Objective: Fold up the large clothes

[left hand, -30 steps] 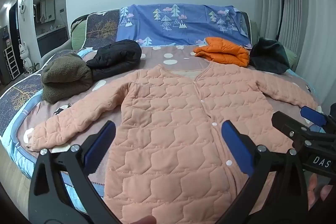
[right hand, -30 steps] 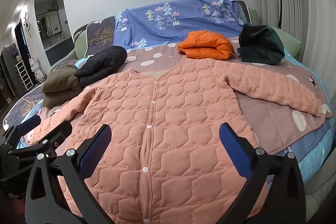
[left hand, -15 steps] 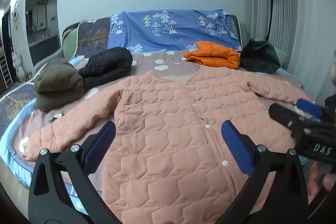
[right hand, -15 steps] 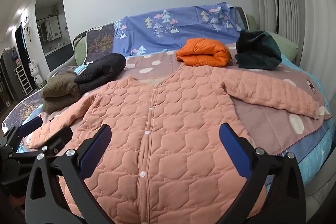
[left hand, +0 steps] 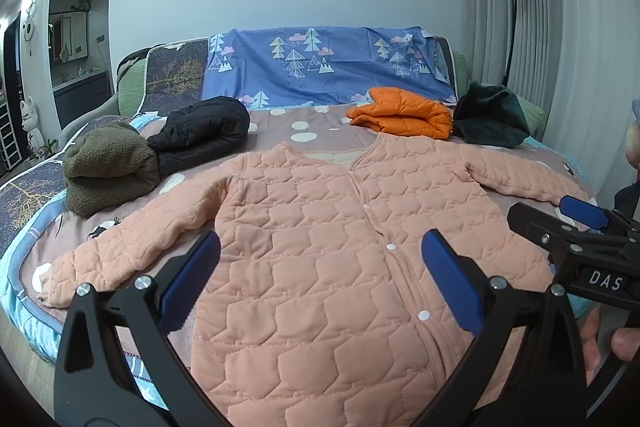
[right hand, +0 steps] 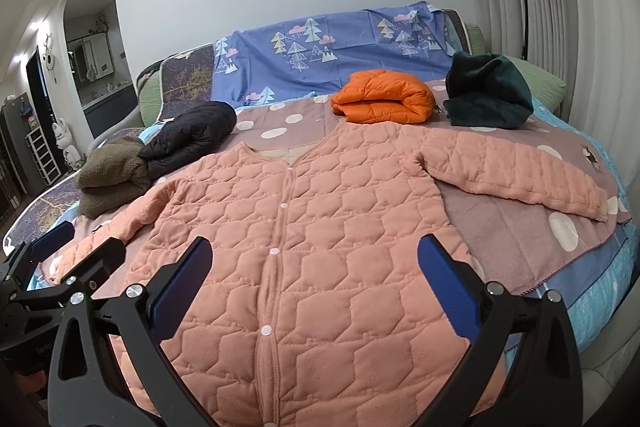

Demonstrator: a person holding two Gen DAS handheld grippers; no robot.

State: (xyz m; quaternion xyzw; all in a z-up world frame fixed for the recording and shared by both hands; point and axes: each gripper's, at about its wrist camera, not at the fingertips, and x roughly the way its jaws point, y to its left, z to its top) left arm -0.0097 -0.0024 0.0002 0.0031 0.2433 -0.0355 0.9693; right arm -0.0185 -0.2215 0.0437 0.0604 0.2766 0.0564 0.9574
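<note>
Fingers (left hand: 192, 279) of both grippers spread wide, empty, above the flat, buttoned peach quilted jacket (left hand: 332, 251).

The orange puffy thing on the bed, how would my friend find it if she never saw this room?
Start at the blue tree-print sheet draped over the head of the bed. Just in front of it, beyond the collar of the spread-out pink quilted jacket, lies the folded orange jacket. It sits beside a dark green bundle, and it is the only bright orange thing there.
</note>
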